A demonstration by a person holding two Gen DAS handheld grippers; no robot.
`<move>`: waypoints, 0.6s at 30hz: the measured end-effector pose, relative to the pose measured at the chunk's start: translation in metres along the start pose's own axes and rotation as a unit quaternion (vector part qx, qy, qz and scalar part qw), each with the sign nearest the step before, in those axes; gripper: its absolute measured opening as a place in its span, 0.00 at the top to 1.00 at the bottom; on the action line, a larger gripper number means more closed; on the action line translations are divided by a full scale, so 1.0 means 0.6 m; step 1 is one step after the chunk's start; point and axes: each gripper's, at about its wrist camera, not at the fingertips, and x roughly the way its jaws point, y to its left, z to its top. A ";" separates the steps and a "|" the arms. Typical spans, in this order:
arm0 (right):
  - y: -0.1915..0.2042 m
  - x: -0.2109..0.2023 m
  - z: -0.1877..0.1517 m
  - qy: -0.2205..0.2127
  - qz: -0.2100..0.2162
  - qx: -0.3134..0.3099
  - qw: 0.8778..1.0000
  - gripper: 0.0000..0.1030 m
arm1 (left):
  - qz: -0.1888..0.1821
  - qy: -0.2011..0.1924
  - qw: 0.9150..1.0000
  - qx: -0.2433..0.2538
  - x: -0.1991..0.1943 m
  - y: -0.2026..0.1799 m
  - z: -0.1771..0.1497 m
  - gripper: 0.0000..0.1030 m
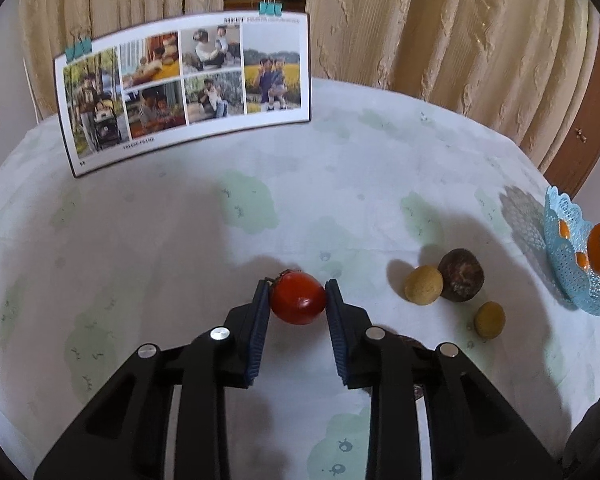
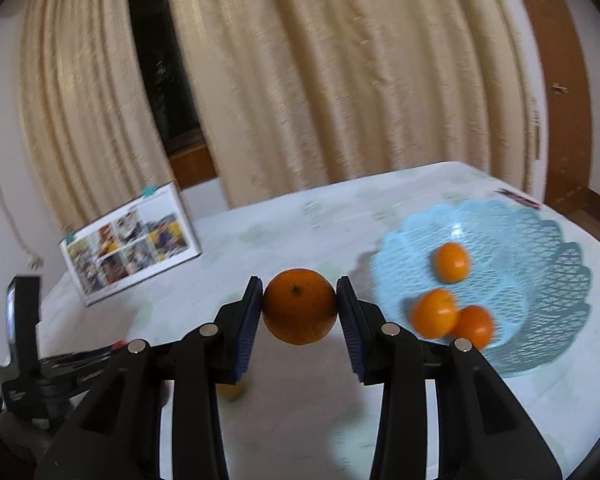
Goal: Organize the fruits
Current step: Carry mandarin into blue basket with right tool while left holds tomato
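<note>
Left wrist view: the left gripper (image 1: 298,294) is clamped on a red tomato (image 1: 298,299) resting on the tablecloth (image 1: 180,240), with three brownish fruits (image 1: 460,280) lying nearby. Right wrist view: the right gripper (image 2: 299,306) grips an orange (image 2: 299,306) in the air — the blue basket (image 2: 540,280) (three oranges already inside) sits just ahead. Likely next: carry it over the rim and let go.

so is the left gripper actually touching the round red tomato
Touching. In the left wrist view the left gripper has both blue pads pressed against the sides of the round red tomato, with no gap visible on either side.
</note>
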 end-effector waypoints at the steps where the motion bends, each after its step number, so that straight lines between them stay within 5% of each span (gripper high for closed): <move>1: -0.012 -0.004 0.003 -0.007 -0.011 0.007 1.000 0.62 | 0.002 -0.004 1.000 0.000 -0.004 -0.002 0.001 0.72; 18: -0.207 -0.056 0.013 -0.034 -0.126 0.107 0.986 0.61 | -0.009 -0.046 0.999 0.025 -0.065 -0.071 0.016 0.72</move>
